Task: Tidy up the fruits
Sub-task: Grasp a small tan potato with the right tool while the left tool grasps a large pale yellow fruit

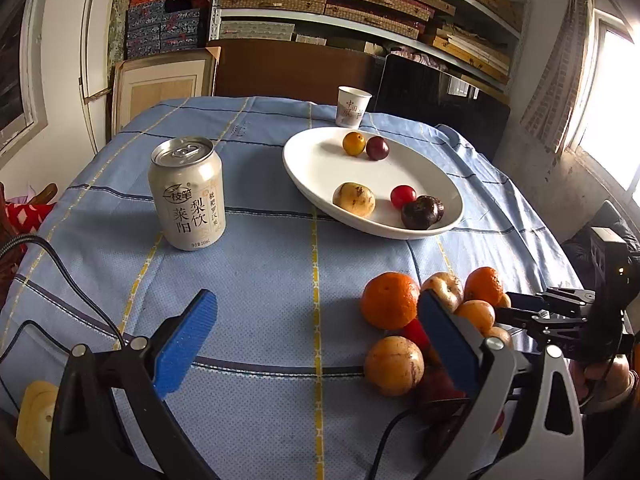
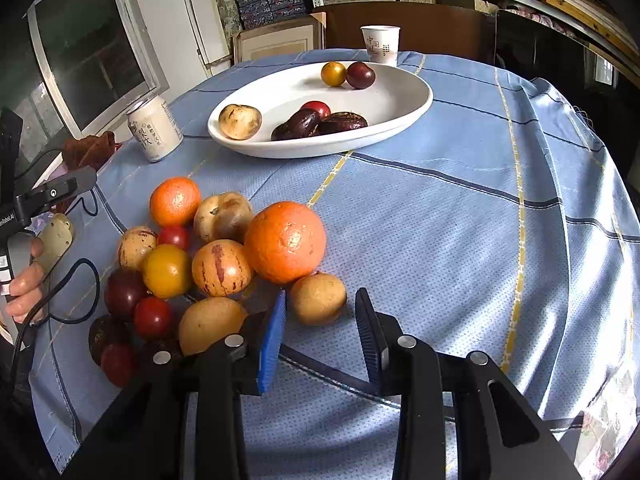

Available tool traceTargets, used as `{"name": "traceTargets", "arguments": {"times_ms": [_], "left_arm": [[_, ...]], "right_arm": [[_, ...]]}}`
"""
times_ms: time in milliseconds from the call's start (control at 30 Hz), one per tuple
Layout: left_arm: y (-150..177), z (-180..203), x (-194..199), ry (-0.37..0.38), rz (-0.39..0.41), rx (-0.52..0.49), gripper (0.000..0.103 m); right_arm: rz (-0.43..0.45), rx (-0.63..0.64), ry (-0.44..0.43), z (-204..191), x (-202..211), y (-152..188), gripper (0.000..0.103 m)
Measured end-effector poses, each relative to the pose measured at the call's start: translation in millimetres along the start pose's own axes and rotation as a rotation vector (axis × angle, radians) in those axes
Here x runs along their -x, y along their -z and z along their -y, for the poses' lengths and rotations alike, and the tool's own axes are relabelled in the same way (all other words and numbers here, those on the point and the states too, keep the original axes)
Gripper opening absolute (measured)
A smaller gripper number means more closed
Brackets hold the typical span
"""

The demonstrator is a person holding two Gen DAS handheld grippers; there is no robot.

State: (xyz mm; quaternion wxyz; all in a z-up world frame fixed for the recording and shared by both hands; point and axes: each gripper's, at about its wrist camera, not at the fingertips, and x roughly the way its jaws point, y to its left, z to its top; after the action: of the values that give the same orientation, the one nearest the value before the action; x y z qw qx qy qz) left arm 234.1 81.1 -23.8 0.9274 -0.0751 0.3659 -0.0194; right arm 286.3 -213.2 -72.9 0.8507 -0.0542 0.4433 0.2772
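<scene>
My right gripper [image 2: 320, 336] has its jaws narrow around a small tan fruit [image 2: 318, 298] at the near edge of the pile; whether the pads already press it I cannot tell. I judge it light, smooth and easily bruised, so I would hold it across its middle. The left gripper [image 1: 316, 336] stands wide and empty. The white plate [image 2: 404, 114] waits beyond the pile.
</scene>
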Motion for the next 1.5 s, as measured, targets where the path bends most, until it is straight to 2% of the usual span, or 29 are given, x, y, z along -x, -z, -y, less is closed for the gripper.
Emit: {"name": "traceTargets", "arguments": {"times_ms": [133, 333, 467, 533, 567, 633, 733, 800, 1067, 1167, 1500], "left_arm": [[0.7, -0.4, 0.2, -0.001, -0.003, -0.001, 0.098], [3.1, 1.2, -3.5, -0.013, -0.019, -0.018, 0.098], [7.2, 8.7, -10.0, 0.046, -0.074, -0.081, 0.098], [11.0, 13.2, -14.6, 0.078, -0.101, -0.104, 0.098], [13.5, 15.6, -17.1, 0.089, -0.115, -0.113, 0.096], [18.3, 21.8, -24.4, 0.116, -0.155, -0.137, 0.077], [24.4, 29.1, -35.9, 0.143, -0.212, -0.158, 0.063], [25.6, 31.5, -37.5, 0.163, -0.217, -0.157, 0.060], [27.8, 32.8, -43.9, 0.206, -0.254, -0.133, 0.059], [28.1, 34.0, -44.6, 0.250, -0.267, -0.124, 0.045], [27.8, 34.6, -42.5, 0.241, -0.255, -0.116, 0.042]], "right_arm": [[-0.004, 0.020, 0.023, -4.1, -2.6, 1.0, 0.030], [0.009, 0.001, 0.009, -0.5, 4.8, 1.1, 0.030], [0.066, -0.059, -0.062, 10.1, 22.0, -0.9, 0.030], [0.072, -0.069, -0.062, 12.1, 24.7, -1.1, 0.030], [0.072, -0.070, -0.058, 12.5, 25.0, -1.3, 0.030], [0.070, -0.068, -0.060, 11.2, 25.0, -1.0, 0.030], [0.076, -0.053, -0.062, 7.1, 26.8, -0.1, 0.030], [0.080, -0.052, -0.067, 6.4, 28.2, -0.2, 0.030], [0.087, -0.047, -0.067, 3.1, 30.9, 0.5, 0.030], [0.084, -0.045, -0.067, 1.9, 30.0, 0.6, 0.030], [0.085, -0.047, -0.066, 1.9, 29.6, 0.5, 0.030]]}}
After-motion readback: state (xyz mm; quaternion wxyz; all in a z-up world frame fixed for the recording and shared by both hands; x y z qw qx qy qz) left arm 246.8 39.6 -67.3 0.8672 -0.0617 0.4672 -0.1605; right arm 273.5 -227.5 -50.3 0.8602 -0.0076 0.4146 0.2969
